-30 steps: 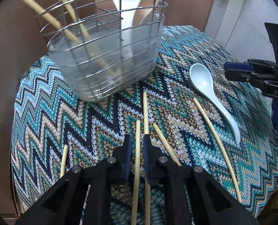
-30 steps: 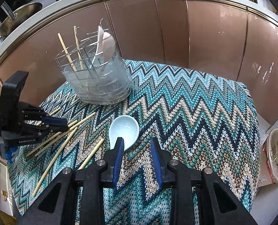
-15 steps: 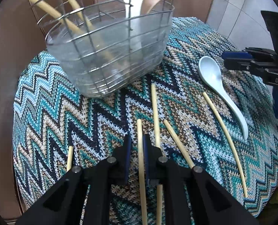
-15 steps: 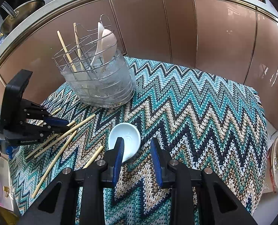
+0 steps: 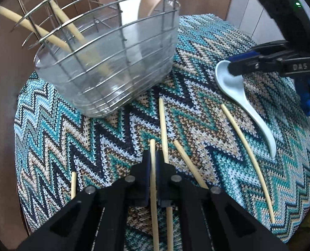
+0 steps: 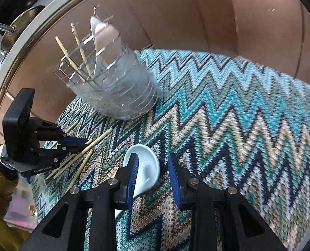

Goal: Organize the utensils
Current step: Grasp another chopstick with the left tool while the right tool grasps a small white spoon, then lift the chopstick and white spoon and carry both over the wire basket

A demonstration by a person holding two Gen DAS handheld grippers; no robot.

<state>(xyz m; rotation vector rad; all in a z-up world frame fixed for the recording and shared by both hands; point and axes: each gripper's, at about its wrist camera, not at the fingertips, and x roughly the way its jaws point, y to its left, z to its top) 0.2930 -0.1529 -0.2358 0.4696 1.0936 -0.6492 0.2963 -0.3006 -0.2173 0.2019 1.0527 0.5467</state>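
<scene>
Pinching one chopstick (image 5: 153, 167) for the far wire caddy (image 5: 104, 62), left gripper (image 5: 153, 161) clamped; right gripper (image 6: 153, 167) stood spread around spoon (image 6: 144, 169).

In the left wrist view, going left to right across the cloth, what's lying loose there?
Short chopstick end → chopstick in the left hand-held gripper → angled chopstick → long curved chopstick → white soup spoon.
</scene>
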